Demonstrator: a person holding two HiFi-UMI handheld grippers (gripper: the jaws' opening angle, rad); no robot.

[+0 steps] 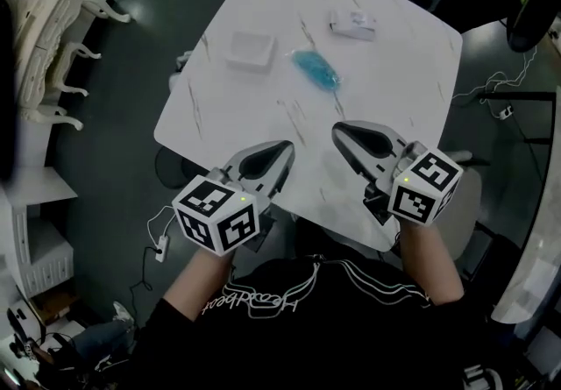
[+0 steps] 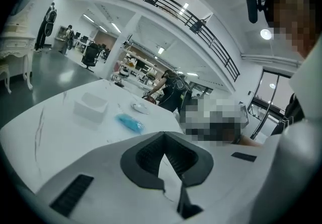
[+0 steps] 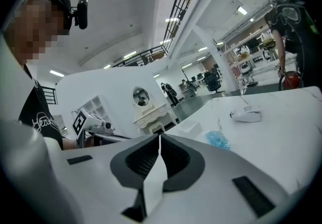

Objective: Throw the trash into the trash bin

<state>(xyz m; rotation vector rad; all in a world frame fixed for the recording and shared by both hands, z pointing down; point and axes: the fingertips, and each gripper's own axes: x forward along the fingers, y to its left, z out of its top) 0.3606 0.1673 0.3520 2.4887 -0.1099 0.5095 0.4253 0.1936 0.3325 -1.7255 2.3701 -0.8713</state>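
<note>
On the white marble table [image 1: 394, 90] lies a crumpled blue piece of trash [image 1: 316, 69], flanked by a small white tray [image 1: 250, 51] and a white packet [image 1: 353, 24]. My left gripper [image 1: 286, 148] and right gripper [image 1: 337, 130] hover over the table's near edge, both short of the blue trash, both shut and empty. In the left gripper view the blue trash [image 2: 130, 123] sits ahead beyond the closed left gripper [image 2: 163, 135], with the tray [image 2: 90, 105] to its left. The right gripper view shows the right gripper [image 3: 160, 137] with its jaws together, the blue trash [image 3: 217, 139] and the packet [image 3: 246, 115]. No trash bin shows in any view.
White ornate furniture [image 1: 53, 29] stands at the left on the dark floor. Cables and a power strip [image 1: 160, 248] lie below the table's left corner. Dark chairs and gear [image 1: 526, 3] crowd the upper right. A person [image 2: 171, 92] stands beyond the table's far side.
</note>
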